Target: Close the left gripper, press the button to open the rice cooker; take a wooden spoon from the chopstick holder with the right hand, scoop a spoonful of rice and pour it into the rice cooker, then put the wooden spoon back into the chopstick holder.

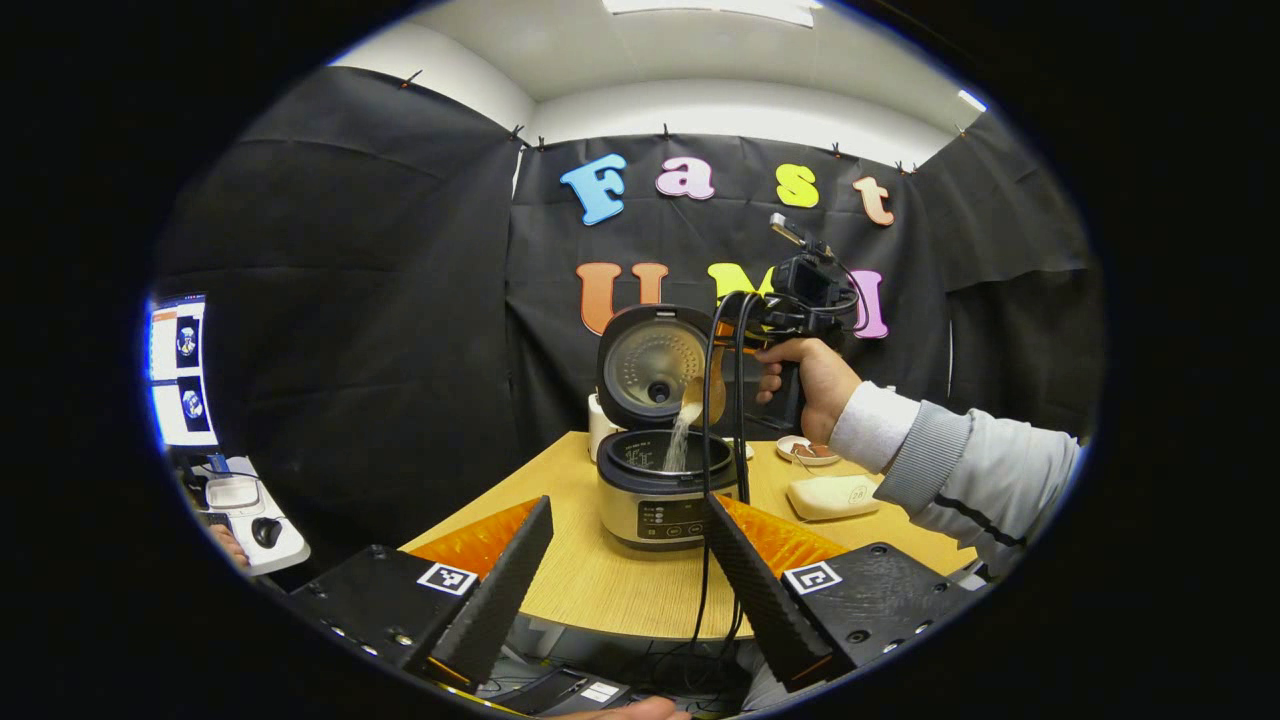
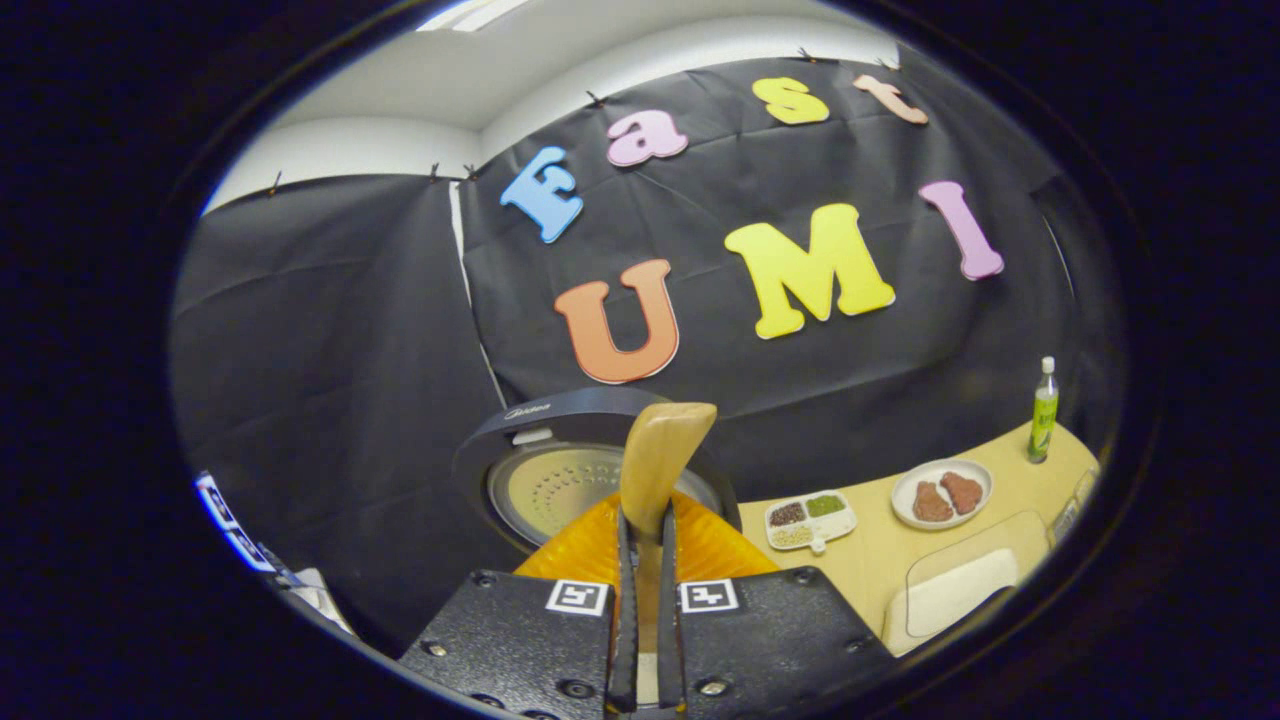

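Observation:
The rice cooker (image 1: 662,500) stands on the wooden table (image 1: 600,580) with its lid (image 1: 650,365) raised. Over the pot, a hand (image 1: 815,385) holds my right gripper (image 1: 745,322) with the wooden spoon (image 1: 708,390) tipped down. A stream of rice (image 1: 680,435) falls from it into the pot. In the right gripper view, my right gripper (image 2: 645,520) is shut on the wooden spoon's handle (image 2: 660,450), with the open lid (image 2: 560,480) just beyond. My left gripper (image 1: 630,580) hangs open at the table's near edge, with nothing between its fingers.
A white upright container (image 1: 598,425) stands behind the cooker. A small dish (image 1: 808,451) and a cream block (image 1: 832,496) lie to its right. Black cables (image 1: 712,470) hang before the cooker. A compartment dish (image 2: 808,520), a plate (image 2: 940,492) and a green bottle (image 2: 1044,410) stand farther right.

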`<state>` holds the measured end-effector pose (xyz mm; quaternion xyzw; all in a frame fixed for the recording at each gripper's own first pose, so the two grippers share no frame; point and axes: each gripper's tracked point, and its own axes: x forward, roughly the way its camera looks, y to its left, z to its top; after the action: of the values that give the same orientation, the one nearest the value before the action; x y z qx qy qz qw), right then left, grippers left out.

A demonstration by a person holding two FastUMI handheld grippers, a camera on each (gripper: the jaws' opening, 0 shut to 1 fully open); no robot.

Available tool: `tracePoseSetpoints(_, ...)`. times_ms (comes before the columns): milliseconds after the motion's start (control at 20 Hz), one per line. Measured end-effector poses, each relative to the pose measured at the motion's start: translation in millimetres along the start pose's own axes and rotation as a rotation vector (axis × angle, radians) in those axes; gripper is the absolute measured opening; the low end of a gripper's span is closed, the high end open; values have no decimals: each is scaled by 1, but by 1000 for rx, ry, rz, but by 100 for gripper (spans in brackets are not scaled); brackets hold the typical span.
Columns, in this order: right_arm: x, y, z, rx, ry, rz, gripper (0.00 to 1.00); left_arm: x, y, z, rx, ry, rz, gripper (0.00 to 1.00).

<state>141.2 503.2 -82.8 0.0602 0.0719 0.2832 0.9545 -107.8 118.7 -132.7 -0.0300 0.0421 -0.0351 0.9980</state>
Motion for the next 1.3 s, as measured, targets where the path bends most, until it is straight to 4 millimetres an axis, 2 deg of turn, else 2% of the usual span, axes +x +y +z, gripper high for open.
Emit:
tracePoseSetpoints(150,-2,11,-9,-122,11,13,13,-1,3,-6,-2,12,8,96)
tracePoseSetpoints(300,-6,24,-4,-216,-35,41,13,-2,7,-8,6,20,24,96)
tracePoseSetpoints(600,-12,27,-8,-384,-51,12,13,-2,9,-9,14,22,38,96)
tracePoseSetpoints(750,-14,13,-4,-386,-71,-46,12,-1,9,-9,7,24,33,96)
tracePoseSetpoints(1050,-21,4,12,-309,-71,-37,11,1,8,-10,-4,24,33,96)
tracePoseSetpoints(1300,-33,-31,44,-282,-98,-82,12,1,7,-7,12,17,23,96)
